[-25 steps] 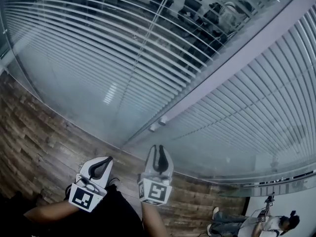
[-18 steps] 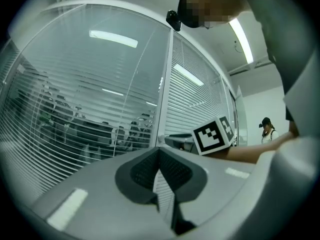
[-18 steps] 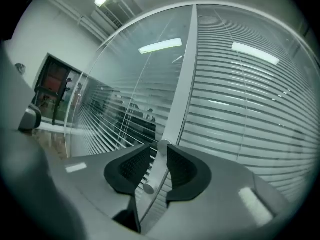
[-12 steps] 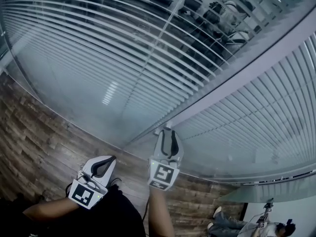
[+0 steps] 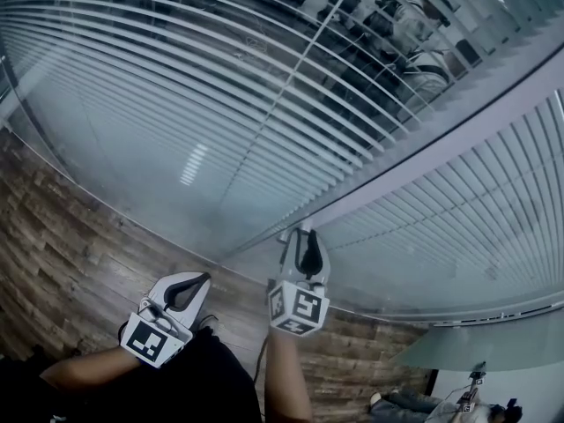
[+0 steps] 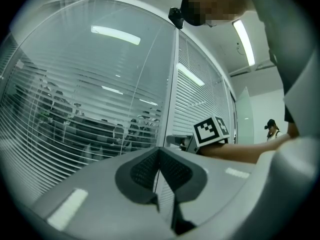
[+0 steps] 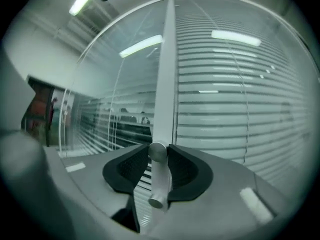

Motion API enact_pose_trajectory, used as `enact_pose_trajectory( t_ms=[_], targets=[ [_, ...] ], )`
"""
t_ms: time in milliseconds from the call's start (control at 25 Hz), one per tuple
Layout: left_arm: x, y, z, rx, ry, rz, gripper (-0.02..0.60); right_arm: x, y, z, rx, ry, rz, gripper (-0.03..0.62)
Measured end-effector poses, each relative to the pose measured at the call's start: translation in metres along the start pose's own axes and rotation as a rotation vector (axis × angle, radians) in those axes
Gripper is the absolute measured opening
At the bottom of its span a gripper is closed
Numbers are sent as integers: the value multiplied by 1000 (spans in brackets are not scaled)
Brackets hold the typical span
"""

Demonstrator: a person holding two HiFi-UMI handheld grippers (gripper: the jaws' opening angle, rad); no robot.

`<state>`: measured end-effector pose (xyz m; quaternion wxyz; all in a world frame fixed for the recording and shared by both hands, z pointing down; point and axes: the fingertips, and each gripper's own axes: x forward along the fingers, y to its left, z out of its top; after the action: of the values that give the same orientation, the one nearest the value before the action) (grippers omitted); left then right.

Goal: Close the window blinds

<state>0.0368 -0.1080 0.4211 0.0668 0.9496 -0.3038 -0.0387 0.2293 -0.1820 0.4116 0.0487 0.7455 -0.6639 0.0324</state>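
Task barely started, as I judge it. Upper left of the head view: left blind panel (image 5: 176, 104) has its slats tilted open, and the chairs and desks behind the glass show clearly between them. That pane still needs closing.

Lower left: my left claw (image 5: 201, 278) hangs low over the wood floor (image 5: 53, 254), pads together, nothing in it, well apart from the glass.

Centre: frame post (image 5: 441, 129) runs between the two panes. The blind's metal knob (image 7: 154, 184) sticks out of it, a short pale rod with a rounded head. My right claw (image 7: 159, 156) is around it, jaws opening, knob between the pads, not clamped as far as I see. The grip and the twist are both left to do.

Lower right: right blind panel (image 5: 458, 210) has flatter slats and reads near solid white, so it looks mostly shut.
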Motion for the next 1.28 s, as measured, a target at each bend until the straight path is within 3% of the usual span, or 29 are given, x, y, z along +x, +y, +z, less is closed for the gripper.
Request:
enact_pose_trajectory(
  t_ms=[160, 320, 400, 480, 560, 800, 880, 1160, 1240, 1280],
  targets=[
    [1, 0, -4, -8, -2, -20, 0, -1, -3, -5, 436, -58, 15, 126],
    [14, -11, 0, -5, 2, -51, 1, 4, -16, -1, 719, -153, 65, 127],
    [16, -14, -1, -8, 0, -58, 0, 5, -21, -2, 776, -169, 81, 130],
    [13, -15, -1, -9, -2, -58, 0, 4, -21, -2, 714, -151, 84, 132],
    [7, -14, -2, -6, -1, -56, 2, 0, -18, 1, 571, -124, 82, 135],
    [-7, -6, -7, -13, 3, -36, 2, -8, -6, 3, -131, -17, 33, 147],
    [-10, -4, -7, -13, -2, -33, 0, -5, 2, -1, -284, 21, 32, 153],
    [-19, 1, -7, -26, 2, -19, 0, 2, 14, -5, -545, 90, -51, 134],
    [-20, 2, -9, -28, 1, -16, 1, 2, 13, -7, -483, 73, -61, 132],
    [-21, 3, -10, -28, 2, -14, 1, 2, 12, -7, -397, 58, -54, 130]
  ],
)
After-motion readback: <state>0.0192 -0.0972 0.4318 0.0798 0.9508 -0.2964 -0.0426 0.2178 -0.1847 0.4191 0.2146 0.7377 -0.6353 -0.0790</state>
